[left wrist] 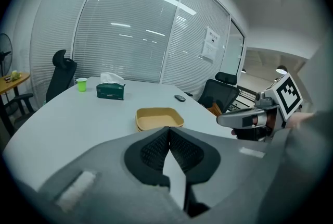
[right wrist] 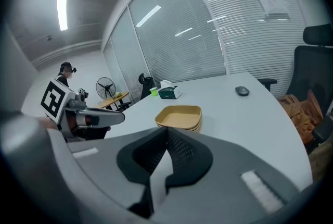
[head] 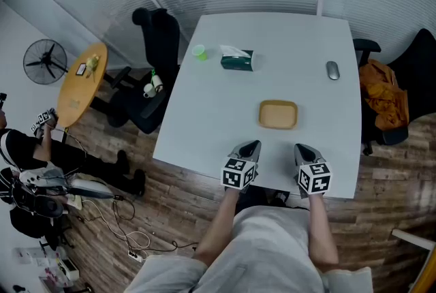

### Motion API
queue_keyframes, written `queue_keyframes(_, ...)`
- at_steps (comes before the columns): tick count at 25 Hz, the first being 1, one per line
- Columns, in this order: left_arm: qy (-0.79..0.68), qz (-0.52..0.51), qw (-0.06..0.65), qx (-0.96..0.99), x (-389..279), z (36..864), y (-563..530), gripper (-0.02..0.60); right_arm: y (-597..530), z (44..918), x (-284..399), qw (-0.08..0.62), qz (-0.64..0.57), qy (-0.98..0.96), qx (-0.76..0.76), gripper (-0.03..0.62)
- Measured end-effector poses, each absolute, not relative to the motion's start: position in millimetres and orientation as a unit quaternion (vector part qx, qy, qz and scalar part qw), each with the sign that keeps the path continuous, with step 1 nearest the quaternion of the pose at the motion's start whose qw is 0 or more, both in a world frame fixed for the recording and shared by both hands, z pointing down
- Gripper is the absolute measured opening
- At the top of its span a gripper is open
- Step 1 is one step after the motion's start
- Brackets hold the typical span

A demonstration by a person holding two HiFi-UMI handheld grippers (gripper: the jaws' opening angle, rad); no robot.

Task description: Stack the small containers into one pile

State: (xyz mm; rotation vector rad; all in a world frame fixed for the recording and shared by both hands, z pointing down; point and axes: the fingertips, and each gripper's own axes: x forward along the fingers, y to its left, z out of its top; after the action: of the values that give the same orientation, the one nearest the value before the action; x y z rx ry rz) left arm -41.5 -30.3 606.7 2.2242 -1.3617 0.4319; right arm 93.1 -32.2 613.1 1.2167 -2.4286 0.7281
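A pile of shallow tan containers [head: 278, 114] sits nested on the white table [head: 204, 121], a short way beyond both grippers. My left gripper [head: 251, 146] hovers near the table's front edge, below and left of the pile, its jaws closed with nothing between them. My right gripper [head: 302, 148] hovers beside it, below and right of the pile, also shut and empty. In the left gripper view the pile [left wrist: 158, 117] lies just past the closed pads [left wrist: 156, 150]. From the right gripper view the pile [right wrist: 179, 116] shows stacked rims beyond the closed pads [right wrist: 182, 151].
A green tissue box [head: 237, 59] and a small green cup [head: 199, 52] stand at the table's far left, a computer mouse [head: 332, 70] at the far right. Office chairs [head: 155, 46] flank the table. A person [head: 27, 155] sits at left on the wooden floor side.
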Motion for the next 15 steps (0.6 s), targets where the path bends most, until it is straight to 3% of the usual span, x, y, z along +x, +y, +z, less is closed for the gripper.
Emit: queue_keyframes(15,-0.490,0.158,0.243,0.822,-35,603,-42,0.002,-44,613,102,0.157,0.261,-0.847,0.436,0.002)
